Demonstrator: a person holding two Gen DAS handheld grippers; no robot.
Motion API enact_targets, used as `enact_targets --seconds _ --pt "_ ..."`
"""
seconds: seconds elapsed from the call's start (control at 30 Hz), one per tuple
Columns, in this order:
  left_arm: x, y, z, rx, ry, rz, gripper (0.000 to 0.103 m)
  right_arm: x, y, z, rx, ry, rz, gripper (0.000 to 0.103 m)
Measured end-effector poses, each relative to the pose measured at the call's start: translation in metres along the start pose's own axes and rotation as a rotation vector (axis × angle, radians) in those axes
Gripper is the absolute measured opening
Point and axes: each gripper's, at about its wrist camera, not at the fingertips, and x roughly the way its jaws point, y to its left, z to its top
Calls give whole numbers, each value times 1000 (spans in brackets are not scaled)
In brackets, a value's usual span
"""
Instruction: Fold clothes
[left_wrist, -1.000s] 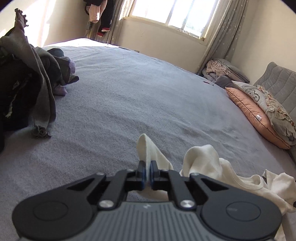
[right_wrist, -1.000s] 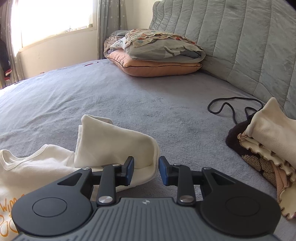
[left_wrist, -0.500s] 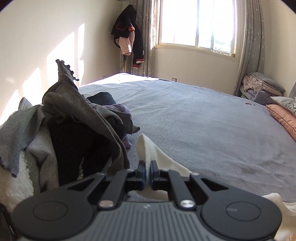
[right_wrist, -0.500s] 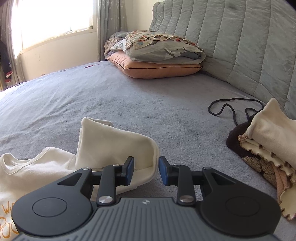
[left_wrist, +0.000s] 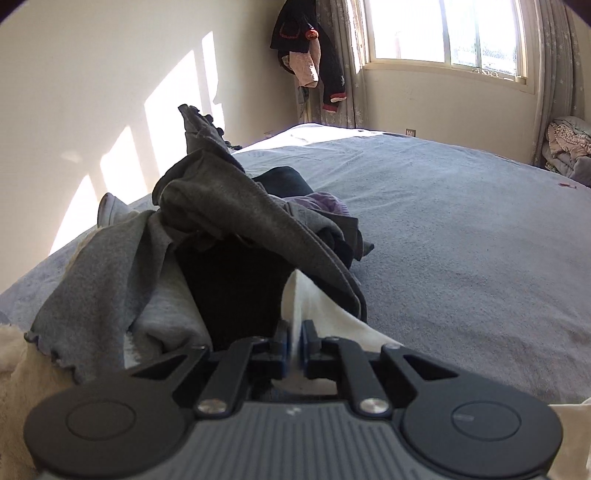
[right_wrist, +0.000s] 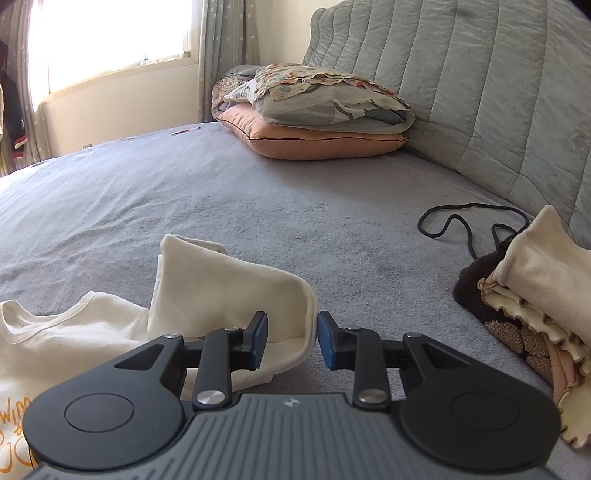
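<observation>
In the left wrist view the left claw sits at 6 o'clock with its jaws just starting to part, a thin upright fold of the cream garment between the blue pads and blurred where they meet it, so the pads look to be on the cloth. That cloth runs away toward 4 o'clock over the grey bed. Just beyond the claw, from 9 to 12 o'clock, rises a heap of unfolded clothes: grey knits draped over something black, a bit of purple showing at its far side, a fluffy cream piece at the 8 o'clock edge. Further off, dark clothes hang by the curtain at 12 o'clock, with the window at 1 o'clock. In the right wrist view the right claw stands part open at 6 o'clock; its left pad lies against the cream garment's folded sleeve, the right pad is clear of it, so nothing is pinched. The garment spreads to 8 o'clock, where orange lettering shows. At 3 to 4 o'clock a stack of folded clothes rests on the bed, a black cord just beyond it. Far off at 1 o'clock lie pillows against the quilted headboard.
</observation>
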Motion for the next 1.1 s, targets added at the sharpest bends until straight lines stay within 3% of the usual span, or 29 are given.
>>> enact_targets --seconds 0.17,0.2,0.23,0.3,0.47,0.7,0.97,1.0,1.07,1.1 --pt "5 -1 -10 -13 23 4 17 -4 -3 3 16 -4 27 35" --pt "5 -2 -11 -11 21 5 29 -5 -4 5 20 -8 37 37" --pt "3 -3 -11 -11 17 3 50 -6 -5 6 25 -11 48 40" --pt "-1 -6 -12 -13 7 -9 63 -10 -4 9 22 -25 67 44" --pt "-13 -17 -17 -38 13 -108 63 -18 3 21 -19 -55 118 48" --pt "-39 -55 -46 -28 41 -305 71 -9 17 37 -57 -43 173 49" --pt "-60 -96 -101 -15 153 -556 80 15 29 50 -50 13 220 47" --pt "-61 -100 -105 -14 177 -579 80 19 30 51 -56 21 216 45" --pt "-67 -112 -112 7 214 -623 80 23 32 51 -60 34 204 30" --pt "-72 -116 -114 19 211 -641 80 25 33 51 -62 41 198 13"
